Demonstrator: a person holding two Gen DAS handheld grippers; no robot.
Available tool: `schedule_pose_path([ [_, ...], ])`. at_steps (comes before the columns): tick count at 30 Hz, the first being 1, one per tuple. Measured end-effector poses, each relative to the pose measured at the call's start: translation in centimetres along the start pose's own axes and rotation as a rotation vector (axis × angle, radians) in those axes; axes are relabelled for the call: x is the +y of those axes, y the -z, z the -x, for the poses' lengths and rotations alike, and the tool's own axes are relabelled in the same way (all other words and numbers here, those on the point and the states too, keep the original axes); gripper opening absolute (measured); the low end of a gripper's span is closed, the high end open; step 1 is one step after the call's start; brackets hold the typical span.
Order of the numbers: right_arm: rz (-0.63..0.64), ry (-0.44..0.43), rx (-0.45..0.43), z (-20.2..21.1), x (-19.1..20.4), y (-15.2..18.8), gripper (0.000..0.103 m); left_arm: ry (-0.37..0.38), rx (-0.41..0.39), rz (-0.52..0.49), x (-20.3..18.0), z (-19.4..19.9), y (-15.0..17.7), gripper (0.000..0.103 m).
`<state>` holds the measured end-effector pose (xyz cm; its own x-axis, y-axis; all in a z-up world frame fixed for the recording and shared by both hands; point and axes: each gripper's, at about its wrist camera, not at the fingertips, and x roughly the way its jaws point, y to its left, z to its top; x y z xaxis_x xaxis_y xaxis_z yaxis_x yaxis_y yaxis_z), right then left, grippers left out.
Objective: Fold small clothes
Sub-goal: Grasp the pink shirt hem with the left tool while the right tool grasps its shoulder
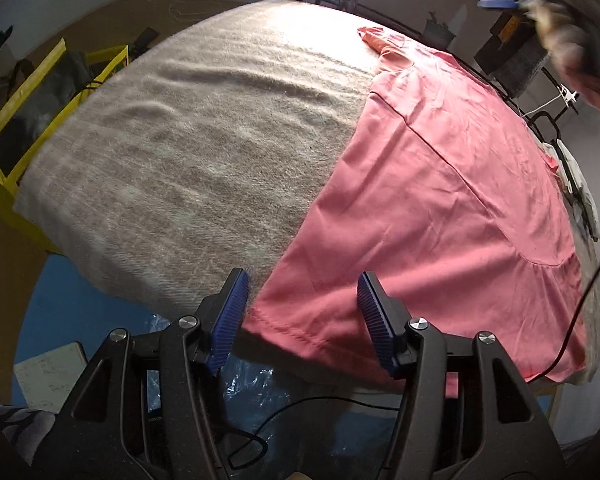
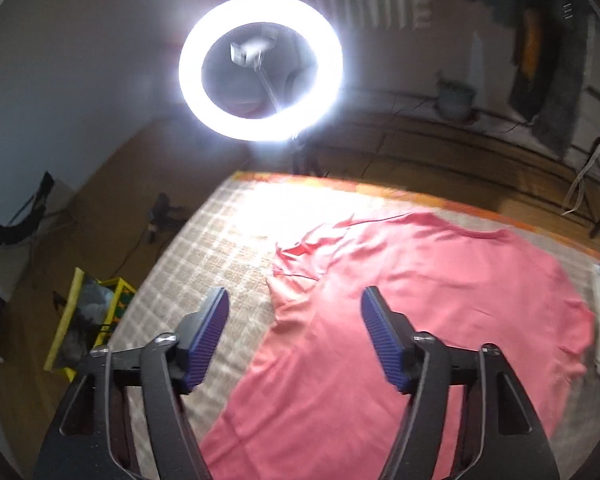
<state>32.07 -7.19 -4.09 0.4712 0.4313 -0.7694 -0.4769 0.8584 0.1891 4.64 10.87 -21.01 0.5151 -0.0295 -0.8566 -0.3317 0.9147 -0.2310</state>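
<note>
We see pink garment (image 1: 440,184) spread flat on beige blanket (image 1: 188,140). Left gripper (image 1: 302,296) fingers spread wide, gripping nothing; garment's hemmed corner lies between fingertips, blanket beyond left finger. Right gripper (image 2: 294,316) fingers also spread, empty, above garment (image 2: 400,320); rumpled sleeve just ahead between fingertips. Ring light (image 2: 260,66) glares beyond fingers; yellow crate (image 2: 92,320) outside left finger.
</note>
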Motion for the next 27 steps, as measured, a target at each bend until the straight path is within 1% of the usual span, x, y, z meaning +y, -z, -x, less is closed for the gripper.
schedule_pose_path([
  [3,-0.010,-0.011,0.041,-4.7,0.5,-1.1,0.064,-0.012,-0.007,-0.008,-0.3,-0.2,-0.2,0.057],
  [5,-0.007,0.002,0.072,-8.2,0.9,-1.9,0.064,-0.032,-0.018,-0.018,-0.5,-0.3,-0.2,0.048],
  [6,-0.005,0.003,0.084,-9.5,1.2,-2.1,0.064,-0.042,-0.022,-0.022,-0.6,-0.4,-0.2,0.045],
  [8,0.013,0.007,0.106,-12.5,1.9,-2.8,0.063,-0.045,-0.030,-0.015,-0.4,-0.3,-0.4,0.031],
  [9,0.029,0.011,0.114,-13.8,2.2,-2.9,0.063,-0.041,-0.030,-0.009,-0.3,-0.4,-0.5,0.026],
  [10,0.048,0.023,0.125,-15.1,2.5,-3.0,0.063,-0.035,-0.030,0.003,-0.2,-0.5,-0.7,0.017],
  [11,0.060,0.035,0.133,-16.1,2.6,-3.2,0.063,-0.023,-0.029,0.018,-0.1,-0.6,-0.8,0.014],
  [12,0.074,0.052,0.142,-17.0,2.8,-3.2,0.062,-0.007,-0.024,0.023,-0.1,-0.7,-0.9,0.007],
  [16,0.122,0.100,0.170,-19.5,2.7,-3.2,0.057,0.009,-0.023,0.002,-0.5,-0.8,-0.9,0.001],
  [21,0.208,0.158,0.200,-21.8,3.0,-2.6,0.057,0.069,-0.009,0.041,-0.1,-0.6,-0.9,0.000],
  [22,0.232,0.166,0.209,-22.1,3.1,-2.3,0.053,0.076,-0.008,0.045,0.0,-0.5,-0.8,0.000],
  [23,0.245,0.171,0.215,-22.4,3.1,-2.1,0.046,0.081,-0.011,0.046,0.0,-0.3,-0.9,0.000],
  [24,0.255,0.170,0.221,-22.7,3.1,-1.9,0.045,0.085,-0.017,0.044,0.0,-0.1,-0.8,0.000],
  [25,0.261,0.165,0.208,-22.5,3.1,-1.7,0.036,0.087,-0.025,0.040,-0.2,0.2,-0.8,0.000],
  [26,0.264,0.157,0.202,-22.3,3.0,-1.5,0.023,0.081,-0.038,0.032,-0.3,0.5,-0.7,0.000],
  [27,0.268,0.164,0.196,-22.2,2.8,-1.4,0.017,0.079,-0.047,0.027,-0.5,0.7,-0.7,0.000],
])
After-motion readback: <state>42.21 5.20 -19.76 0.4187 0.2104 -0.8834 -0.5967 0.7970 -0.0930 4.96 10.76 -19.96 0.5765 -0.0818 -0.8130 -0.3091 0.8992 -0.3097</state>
